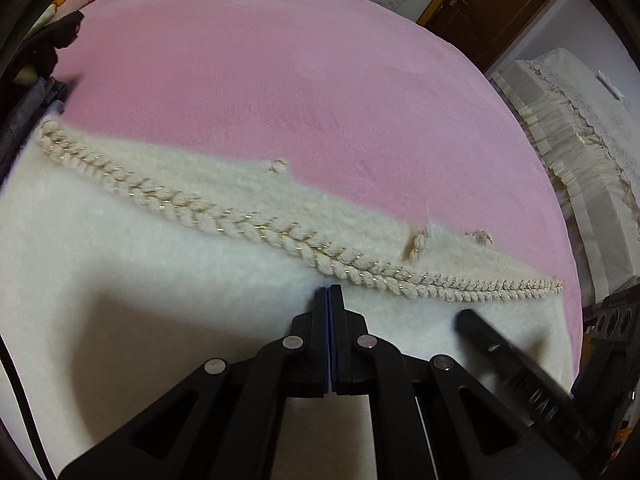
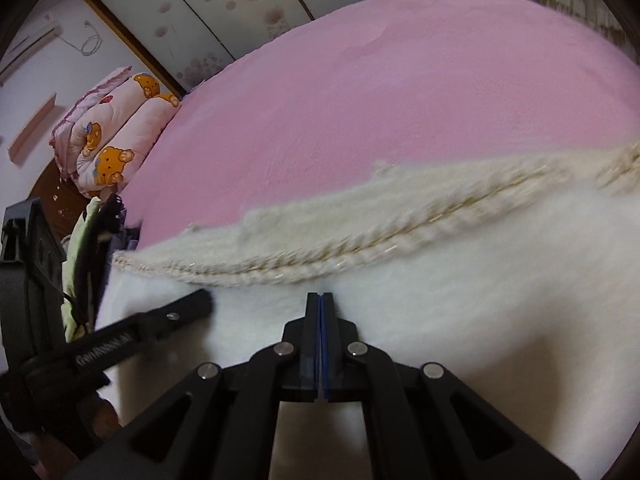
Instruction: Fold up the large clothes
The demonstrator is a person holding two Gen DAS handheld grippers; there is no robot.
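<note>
A large cream fuzzy garment [image 1: 140, 280] with a braided, gold-threaded trim [image 1: 256, 232] lies on the pink bed [image 1: 260, 80]. My left gripper [image 1: 329, 290] is shut, its tips pinching the white fabric just below the trim. My right gripper [image 2: 320, 296] is also shut on the same garment [image 2: 460, 300] just below the trim [image 2: 320, 248]. Each gripper shows in the other's view: the right one at the lower right of the left wrist view [image 1: 464, 316], the left one at the lower left of the right wrist view [image 2: 200, 298]. The two grips sit close together.
A folded pink bear-print quilt [image 2: 116, 136] lies at the head of the bed. Dark and green clothes [image 2: 92, 240] are piled at the bed's left edge. A cream, lace-covered piece of furniture [image 1: 580, 128] stands beside the bed, near a brown door [image 1: 492, 4].
</note>
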